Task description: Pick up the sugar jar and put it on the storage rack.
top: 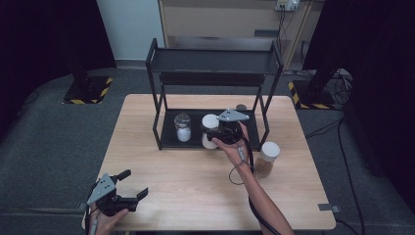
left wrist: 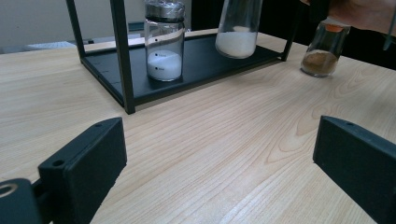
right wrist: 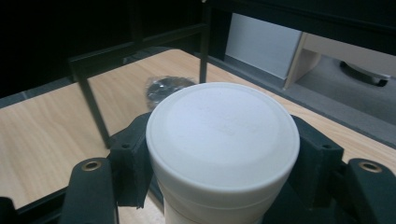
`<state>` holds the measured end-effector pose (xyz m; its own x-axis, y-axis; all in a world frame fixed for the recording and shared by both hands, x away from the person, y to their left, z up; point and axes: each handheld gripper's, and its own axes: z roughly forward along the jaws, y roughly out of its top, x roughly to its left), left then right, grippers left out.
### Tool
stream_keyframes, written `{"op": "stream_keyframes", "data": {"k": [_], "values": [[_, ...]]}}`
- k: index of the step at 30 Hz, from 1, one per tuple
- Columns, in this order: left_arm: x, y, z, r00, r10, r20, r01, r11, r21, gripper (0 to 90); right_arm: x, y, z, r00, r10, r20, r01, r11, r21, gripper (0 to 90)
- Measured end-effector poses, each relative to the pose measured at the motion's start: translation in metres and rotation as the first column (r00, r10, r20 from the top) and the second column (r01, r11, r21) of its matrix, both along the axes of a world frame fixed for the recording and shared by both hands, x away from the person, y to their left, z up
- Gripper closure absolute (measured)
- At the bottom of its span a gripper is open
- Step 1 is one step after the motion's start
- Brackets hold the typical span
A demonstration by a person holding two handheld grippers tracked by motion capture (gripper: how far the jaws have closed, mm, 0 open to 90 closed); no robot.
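Above shelf, right gripper (right wrist: 224,186) clamping white-lidded jar (right wrist: 223,135)

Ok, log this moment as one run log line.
right gripper: shut on white-lidded jar, lifted at rack's lower shelf | left gripper: open, idle | brown jar: on table

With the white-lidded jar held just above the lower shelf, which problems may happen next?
1. The right hand-held gripper holds the white-lidded jar near its lid; it looks tilted and lifted in the left gripper view, so it might slip.
2. The silver-capped jar stands close beside it and could be knocked.
3. The rack has a post near the exit path; the jar may strike it.
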<state>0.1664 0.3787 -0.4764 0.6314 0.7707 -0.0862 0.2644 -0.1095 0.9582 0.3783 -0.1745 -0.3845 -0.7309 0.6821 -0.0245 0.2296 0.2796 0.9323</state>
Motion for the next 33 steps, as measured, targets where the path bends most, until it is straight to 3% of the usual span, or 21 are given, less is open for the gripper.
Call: {"op": "stream_keyframes", "data": {"k": [19,33], "values": [[0.001,0.001,-0.001,1.0,-0.001,-0.001,0.001,1.0,-0.005,1.9,0.032,0.023,-0.012,0.9988,-0.049,-0.009,0.048,0.999,-0.013,33.9],[0.001,0.001,-0.001,1.0,0.0,-0.001,0.0,1.0,-0.006,2.0,0.041,0.027,-0.024,0.9967,-0.072,-0.037,0.071,0.997,-0.017,33.9]]}}
